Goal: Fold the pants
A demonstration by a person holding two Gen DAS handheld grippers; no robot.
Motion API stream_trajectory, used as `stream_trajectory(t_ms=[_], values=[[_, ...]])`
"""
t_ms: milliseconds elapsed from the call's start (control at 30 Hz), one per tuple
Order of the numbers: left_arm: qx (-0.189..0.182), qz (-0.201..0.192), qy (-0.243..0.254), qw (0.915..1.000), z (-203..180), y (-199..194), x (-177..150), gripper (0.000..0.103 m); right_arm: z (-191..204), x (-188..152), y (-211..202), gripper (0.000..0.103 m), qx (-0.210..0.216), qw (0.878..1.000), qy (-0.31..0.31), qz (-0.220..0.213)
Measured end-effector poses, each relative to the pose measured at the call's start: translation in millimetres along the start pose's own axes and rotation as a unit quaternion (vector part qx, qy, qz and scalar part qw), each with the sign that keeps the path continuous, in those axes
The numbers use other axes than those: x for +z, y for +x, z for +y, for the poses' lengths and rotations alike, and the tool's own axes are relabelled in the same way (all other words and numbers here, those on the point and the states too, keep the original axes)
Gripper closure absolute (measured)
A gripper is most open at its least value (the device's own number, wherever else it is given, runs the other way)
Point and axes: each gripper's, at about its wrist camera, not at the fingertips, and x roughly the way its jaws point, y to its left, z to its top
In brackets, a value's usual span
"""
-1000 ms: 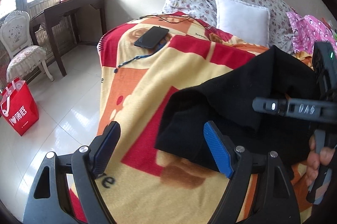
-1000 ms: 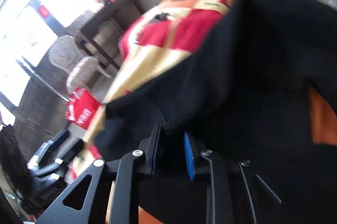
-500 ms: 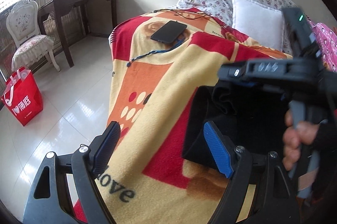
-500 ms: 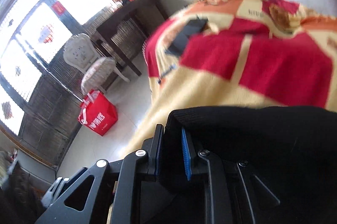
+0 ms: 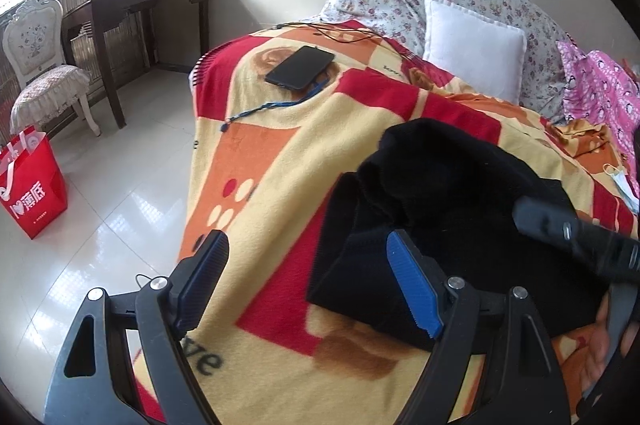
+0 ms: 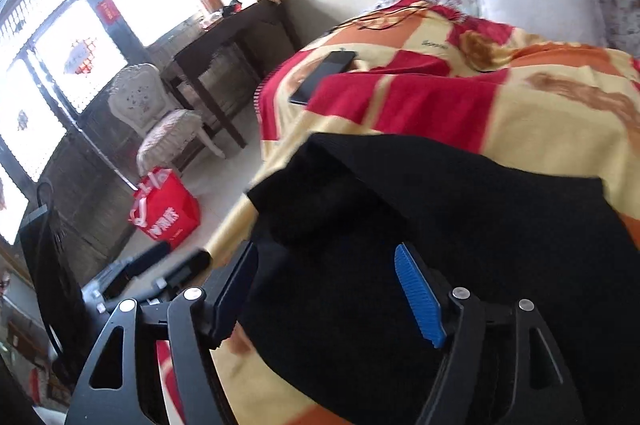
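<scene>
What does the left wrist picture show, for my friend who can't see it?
Black pants lie bunched on a red, orange and yellow blanket covering a bed. The left claw hovers open above them. A phone lies further back, near a white pillow.

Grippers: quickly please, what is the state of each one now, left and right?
Left gripper: open, holding nothing.
Right gripper: open; its jaws have just been opening, the black pants lie loose between them.
</scene>
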Motion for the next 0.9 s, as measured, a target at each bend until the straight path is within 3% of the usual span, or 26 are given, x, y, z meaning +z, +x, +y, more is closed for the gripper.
stream_trajectory(t_ms=[133, 367, 500, 733, 767, 800, 867, 900], values=[[-0.002, 0.006, 0.01, 0.9999, -10.7, 4.5, 0.9, 0.021, -12.1, -19.9, -18.8, 0.031, -0.061, 0.998, -0.024, 0.004], [-0.005, 0.015, 0.016, 0.9998, -24.4, 15.3, 4.6, 0.021, -21.3, -23.1, -35.3, 0.03, -0.076, 0.997, -0.026, -0.017], [0.002, 0.023, 0.02, 0.9995, -29.0, 29.8, 11.5, 0.021, -0.4, -4.9, -23.6, 0.029, -0.073, 0.994, -0.073, -0.033], [0.016, 0.046, 0.034, 0.9982, -33.4, 63.3, 17.9, 0.021, 5.8, 26.0, 27.9, 0.028, -0.13, 0.981, -0.141, -0.015], [0.019, 0.05, 0.033, 0.998, -31.0, 68.2, 20.6, 0.021, 3.3, 28.2, 34.9, 0.034, -0.128, 0.982, -0.142, -0.01], [0.021, 0.052, 0.031, 0.9979, -29.1, 71.4, 23.1, 0.021, -2.0, 32.2, 43.3, 0.057, -0.12, 0.983, -0.14, -0.001], [0.026, 0.053, 0.031, 0.9978, -27.4, 76.7, 27.8, 0.02, -13.0, 38.7, 51.5, 0.095, -0.096, 0.988, -0.117, 0.01], [0.032, 0.053, 0.031, 0.9976, -26.0, 80.5, 32.6, 0.02, -18.4, 41.3, 49.5, 0.095, -0.08, 0.992, -0.098, 0.008]])
